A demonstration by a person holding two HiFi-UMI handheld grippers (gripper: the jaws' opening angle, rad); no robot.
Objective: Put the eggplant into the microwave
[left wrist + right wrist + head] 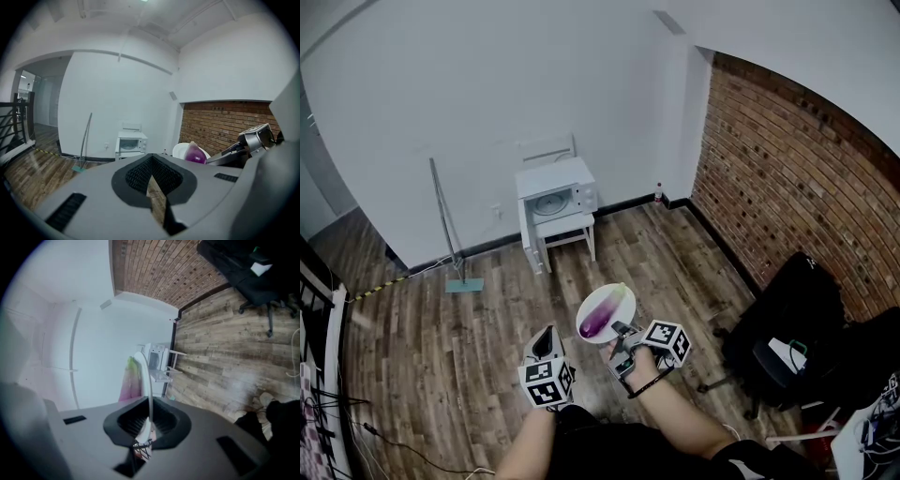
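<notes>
Eggplant (602, 315) is on the white plate (591, 302), purple end toward me, green stem end pointing at the far wall. It's the only thing on the plate. I'm carrying the plate in the air over the wood floor, well short of the target. The right gripper (617, 330) is clamped on the near rim; its own view shows the rim edge-on, pinched between the pads, so the hold is thin, just on the lip. The left gripper (545, 333) sits just beside the plate on my left with its jaws together and nothing in them. The microwave (561, 199) is across the room against the white wall, on a small white stand (565, 234). The door looks closed from here, and I can't see what's inside. My read on the step: transport, with the eggplant riding on the plate and the approach not finished. Next I need to walk it over and keep the plate level so the eggplant doesn't roll off the far side. The left gripper is free to pull the door open. After that, the plate and eggplant go into the cavity. The main risk is the plate pivoting in that rim pinch. Off the route: the office chair (787, 328) by the brick wall (787, 178) to my right, and a long-handled mop (445, 225) leaning left of the stand.
</notes>
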